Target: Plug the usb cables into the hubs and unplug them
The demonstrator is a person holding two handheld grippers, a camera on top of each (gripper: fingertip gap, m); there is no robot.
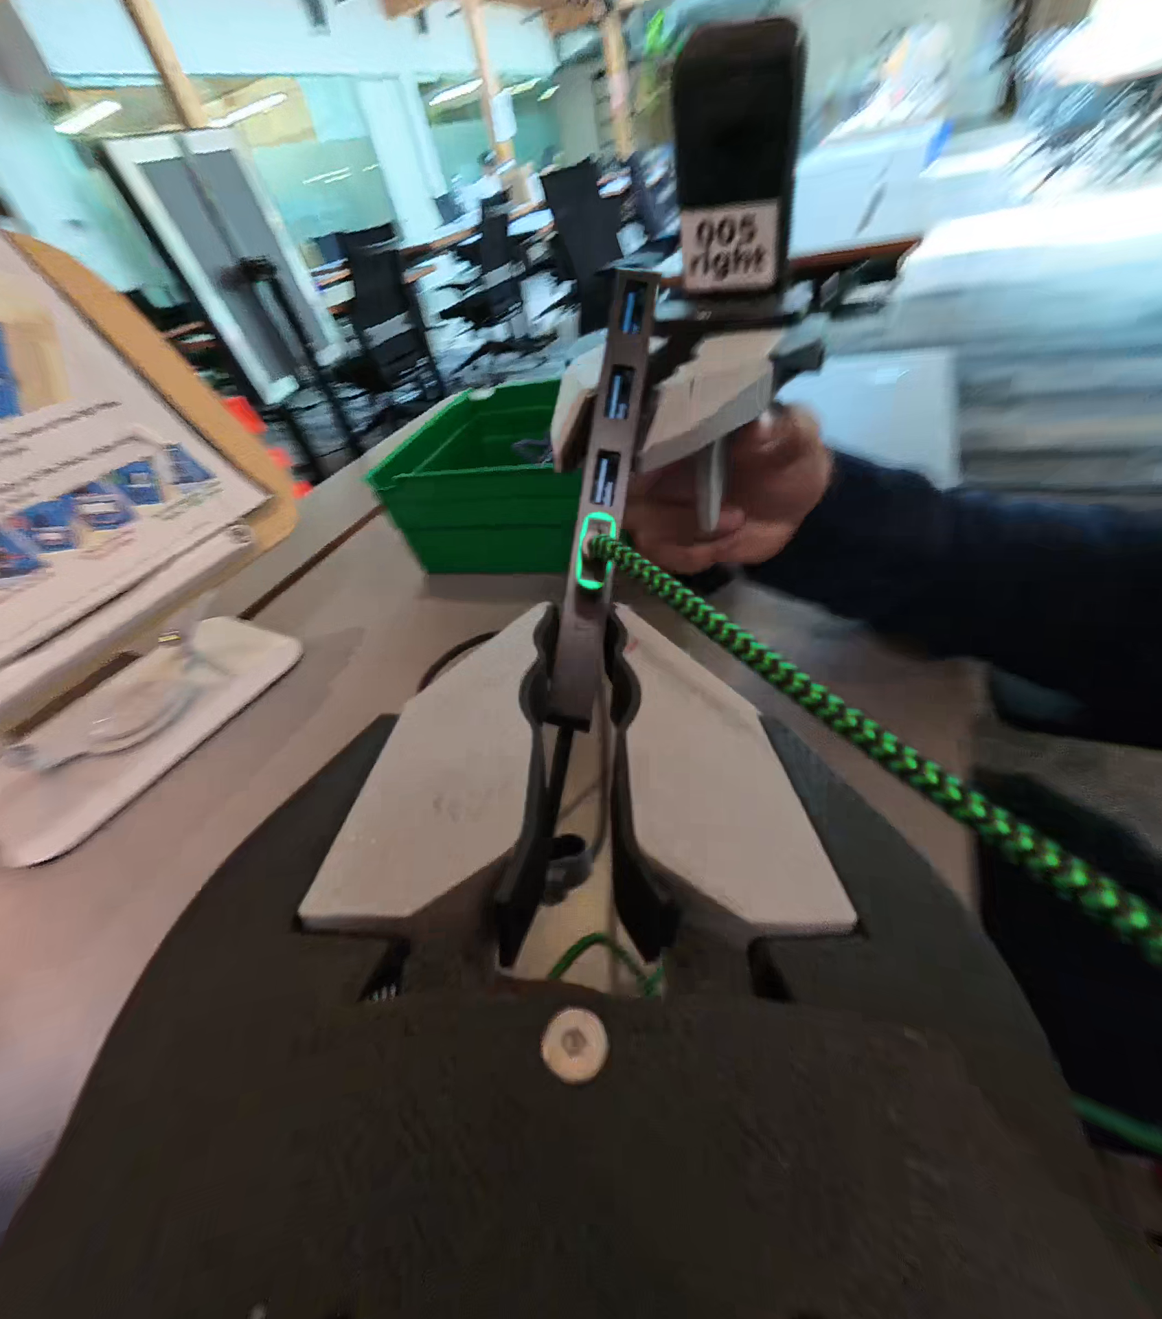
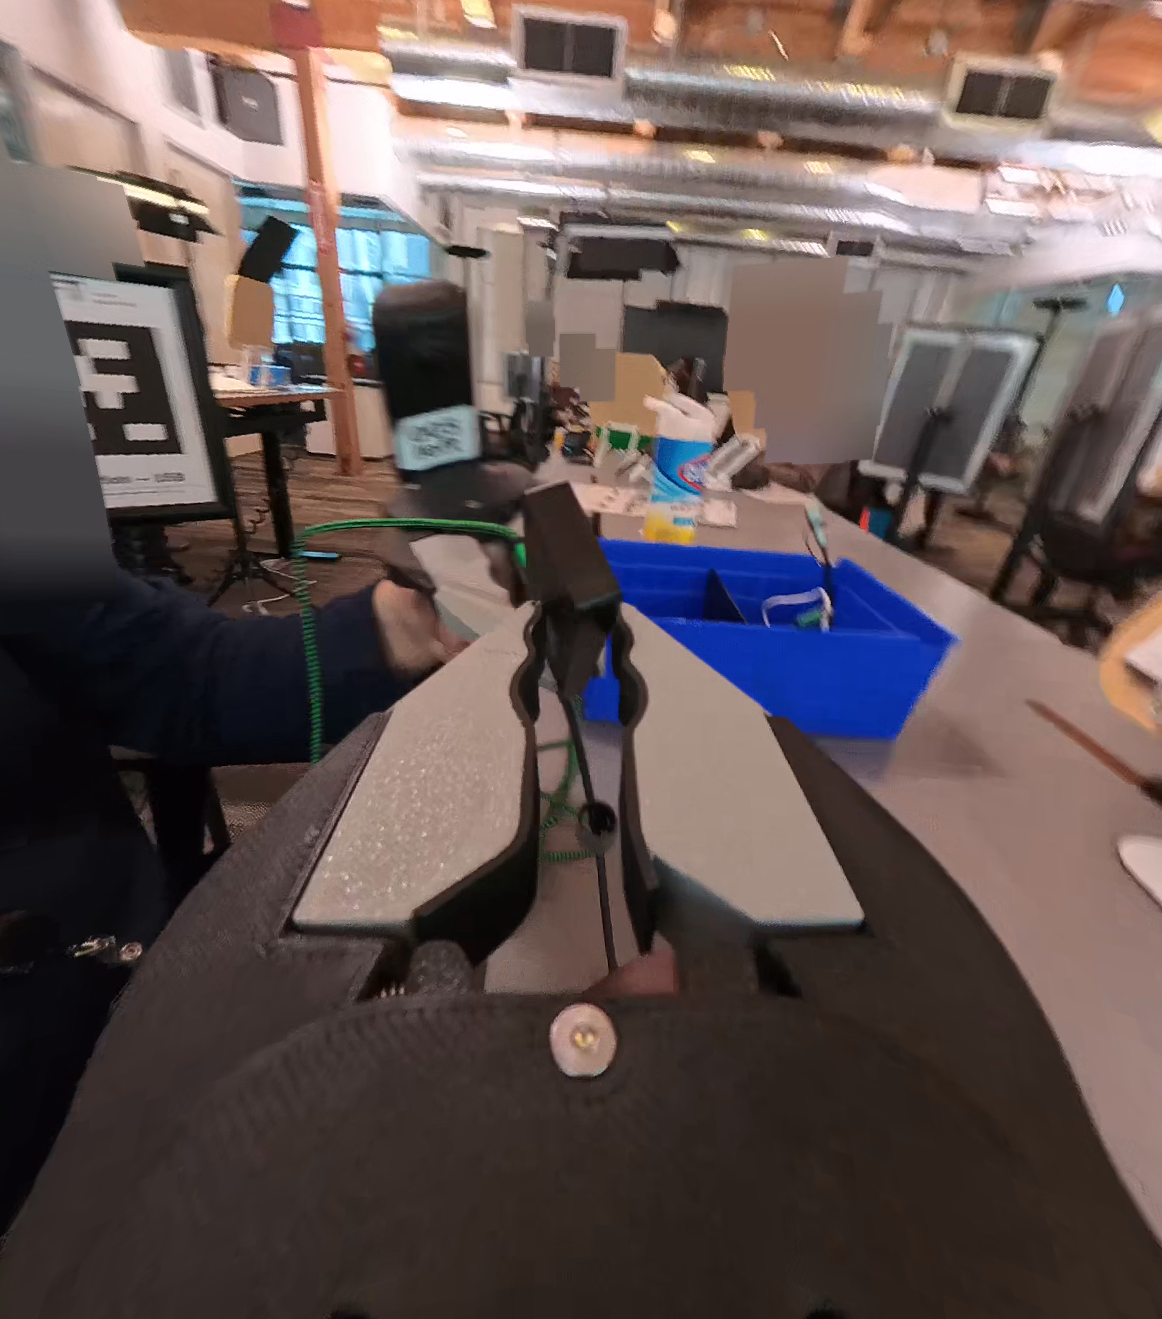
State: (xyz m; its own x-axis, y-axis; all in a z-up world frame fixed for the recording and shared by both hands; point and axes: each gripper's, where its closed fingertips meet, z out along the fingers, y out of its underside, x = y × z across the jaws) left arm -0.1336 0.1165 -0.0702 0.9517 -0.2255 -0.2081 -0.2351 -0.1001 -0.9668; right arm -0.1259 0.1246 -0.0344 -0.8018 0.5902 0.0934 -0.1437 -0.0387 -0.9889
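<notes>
A dark USB hub (image 1: 617, 400) with blue ports stands upright above the table. My left gripper (image 1: 578, 642) is shut on its lower end. A green-and-black braided cable (image 1: 849, 714) is plugged into the lowest port, where a green ring (image 1: 596, 553) glows. My right gripper (image 1: 599, 450), held by a hand (image 1: 728, 492), sits around the hub's upper half. In the right wrist view my right gripper (image 2: 574, 642) is shut on the hub (image 2: 564, 557), with the left gripper (image 2: 485, 564) and the green cable (image 2: 307, 642) beyond. A thin black lead (image 2: 582, 756) hangs from the hub.
A green bin (image 1: 478, 514) stands on the grey table (image 1: 350, 678) behind the hub. A blue bin (image 2: 813, 671) with small parts lies to the right. A printed sign on a white stand (image 1: 136, 728) is at the left. A wipes canister (image 2: 678, 478) stands farther back. Less than 4 cm separates the two grippers' tips.
</notes>
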